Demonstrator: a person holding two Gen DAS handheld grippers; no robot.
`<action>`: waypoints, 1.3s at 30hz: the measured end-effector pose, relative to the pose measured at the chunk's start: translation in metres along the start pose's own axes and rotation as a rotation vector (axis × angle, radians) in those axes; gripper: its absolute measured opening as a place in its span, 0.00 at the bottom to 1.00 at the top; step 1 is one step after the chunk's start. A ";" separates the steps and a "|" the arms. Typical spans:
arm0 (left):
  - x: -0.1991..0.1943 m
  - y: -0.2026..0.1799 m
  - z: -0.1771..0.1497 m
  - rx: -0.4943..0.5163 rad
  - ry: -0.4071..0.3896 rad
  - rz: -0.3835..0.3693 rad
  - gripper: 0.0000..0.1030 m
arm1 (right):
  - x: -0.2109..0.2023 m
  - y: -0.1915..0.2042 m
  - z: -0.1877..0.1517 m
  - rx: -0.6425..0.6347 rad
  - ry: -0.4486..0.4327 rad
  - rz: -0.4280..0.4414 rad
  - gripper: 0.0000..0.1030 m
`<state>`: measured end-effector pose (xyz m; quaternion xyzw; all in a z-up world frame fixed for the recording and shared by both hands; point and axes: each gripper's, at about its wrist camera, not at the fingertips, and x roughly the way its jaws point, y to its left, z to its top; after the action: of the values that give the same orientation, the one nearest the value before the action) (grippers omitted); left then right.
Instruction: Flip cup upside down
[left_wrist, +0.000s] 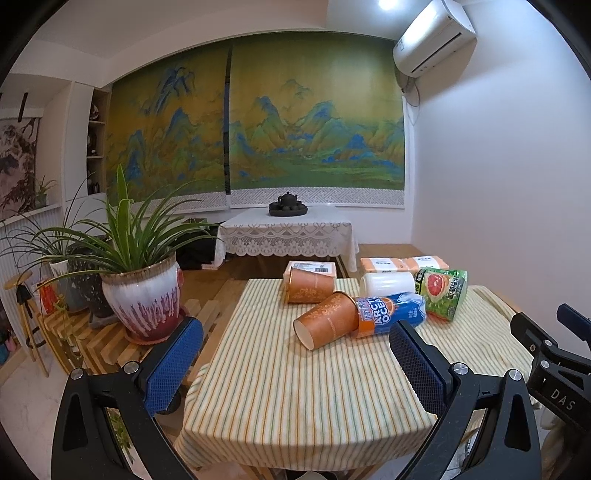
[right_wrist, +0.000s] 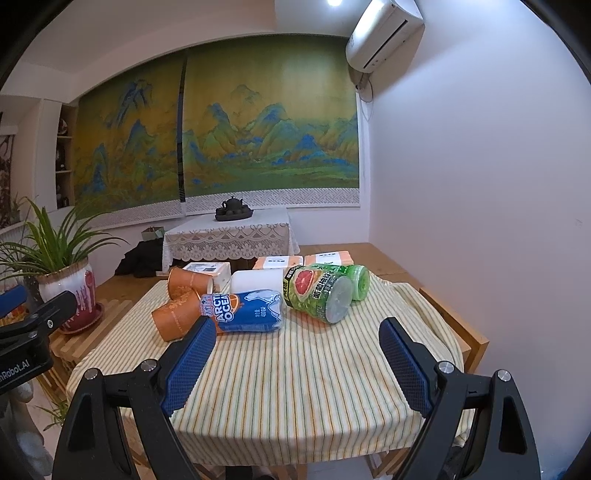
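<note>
1. Near orange cup (left_wrist: 327, 319): lying on its side on the striped tablecloth (left_wrist: 295, 387), open mouth toward the camera, its base touching the blue can (left_wrist: 391, 312).
2. Far orange cup (left_wrist: 310, 285): also on its side, just behind the first.
3. Green can (left_wrist: 441, 293) and white cylinder (left_wrist: 386, 284): lying just beside the blue can.
4. Left gripper (left_wrist: 295, 365): fingers spread wide, empty, short of the near cup.
5. Right gripper (right_wrist: 297, 363): fingers spread wide, empty, above the cloth.
6. Potted plant (left_wrist: 142, 291): left of the table.
</note>
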<state>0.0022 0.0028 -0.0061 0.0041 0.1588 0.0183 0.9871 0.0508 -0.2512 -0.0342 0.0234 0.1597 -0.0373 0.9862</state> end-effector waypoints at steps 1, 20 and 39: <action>0.000 0.000 0.000 0.000 0.000 0.001 0.99 | 0.000 0.000 0.000 0.002 0.001 0.001 0.85; 0.004 -0.004 -0.001 0.018 0.003 -0.003 0.99 | 0.003 -0.004 -0.001 0.004 0.019 0.008 0.85; 0.012 -0.002 -0.004 0.026 0.021 -0.005 0.99 | 0.008 -0.006 -0.002 0.003 0.033 0.005 0.85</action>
<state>0.0122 0.0011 -0.0136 0.0164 0.1691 0.0138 0.9854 0.0572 -0.2572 -0.0393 0.0258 0.1756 -0.0348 0.9835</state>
